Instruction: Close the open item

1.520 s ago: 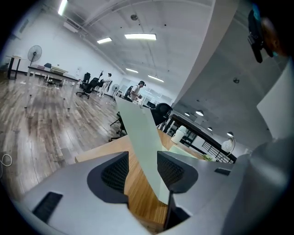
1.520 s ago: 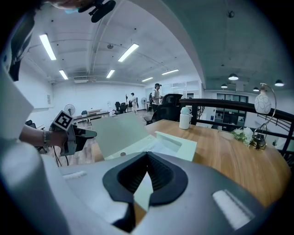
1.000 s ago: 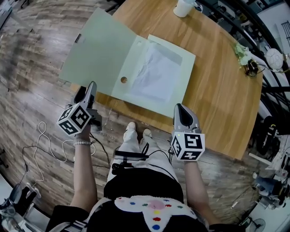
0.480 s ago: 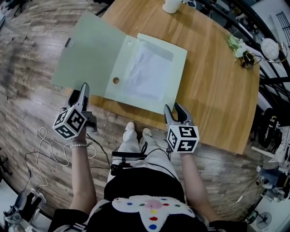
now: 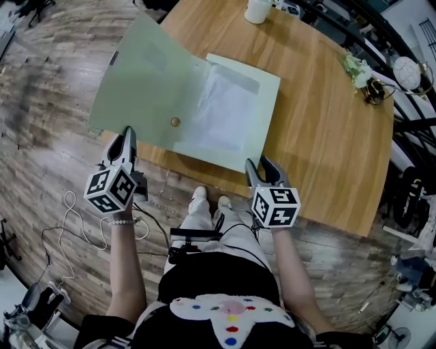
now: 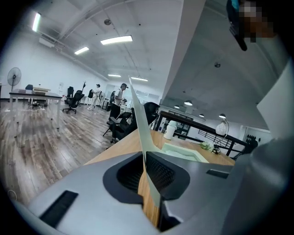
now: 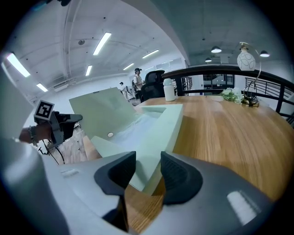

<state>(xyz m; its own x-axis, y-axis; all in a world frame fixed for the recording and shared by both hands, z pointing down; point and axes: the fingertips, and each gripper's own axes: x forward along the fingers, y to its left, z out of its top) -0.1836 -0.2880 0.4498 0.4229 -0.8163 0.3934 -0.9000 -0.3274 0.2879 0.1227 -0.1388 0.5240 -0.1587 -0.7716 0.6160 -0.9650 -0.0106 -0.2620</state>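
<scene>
We are clamping the open file box's (image 5: 270, 95) lifted cover (image 5: 146, 82) in our left gripper (image 5: 127, 136), jaws just closing; papers (image 5: 228, 109) are lying inside, on the counter (image 5: 327, 129). Our right gripper (image 5: 259, 165), just opening wide, is waiting at its near corner.

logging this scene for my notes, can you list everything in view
table: one, brown wood, middle of the head view
folder: one, pale green, open at the table's near left edge
cover: one, pale green, swung out left past the table edge
paper: one, white, inside the folder
cup: one, white, table's far edge
flowers: one bunch, white and green, table's right edge
cables: a few, light, floor at left
shoes: two, white, floor below the near table edge
left gripper: one, grey, jaws just closed on the cover's near edge
right gripper: one, grey, jaws just opened, folder's near corner between them, not gripped
</scene>
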